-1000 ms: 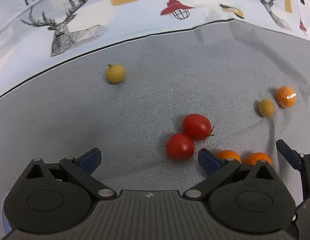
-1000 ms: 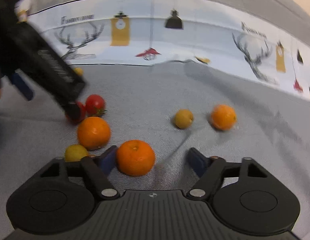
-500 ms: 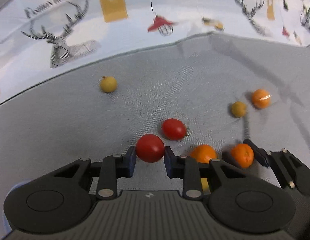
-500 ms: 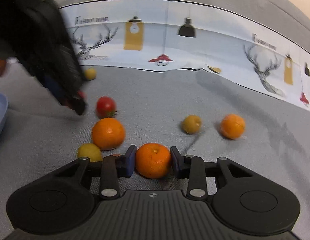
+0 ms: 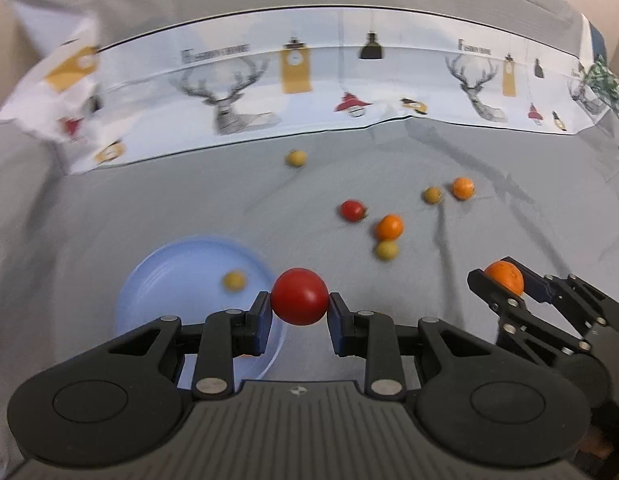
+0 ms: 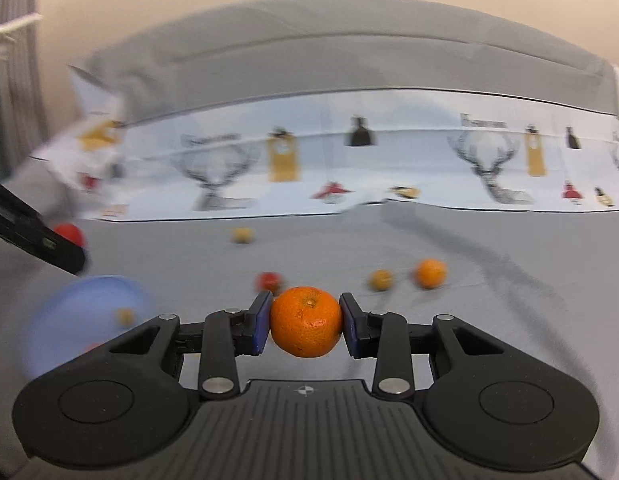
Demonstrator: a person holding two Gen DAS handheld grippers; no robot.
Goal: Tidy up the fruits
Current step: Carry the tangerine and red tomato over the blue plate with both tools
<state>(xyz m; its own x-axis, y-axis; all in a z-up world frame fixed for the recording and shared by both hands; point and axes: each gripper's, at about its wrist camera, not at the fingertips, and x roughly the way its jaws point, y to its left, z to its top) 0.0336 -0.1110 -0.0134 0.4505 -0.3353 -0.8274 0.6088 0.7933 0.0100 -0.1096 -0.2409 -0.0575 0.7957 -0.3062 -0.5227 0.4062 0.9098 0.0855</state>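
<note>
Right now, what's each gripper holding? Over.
Left gripper shut on red tomato. Right gripper shut on orange. Blue plate below left, nothing blocking.

The plate (image 5: 157,280) sits at the left with one small fruit (image 5: 234,280) in it; the other fruits lie scattered to its right, before the patterned cloth (image 5: 309,80).

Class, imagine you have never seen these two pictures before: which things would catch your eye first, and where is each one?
First, the red tomato pinched in the left tool, just past the right rim of the blue plate. Next, the orange gripped in the right tool, raised above the grey cloth. Behind them, small fruits lie scattered on the cloth before a white strip printed with deer.
</note>
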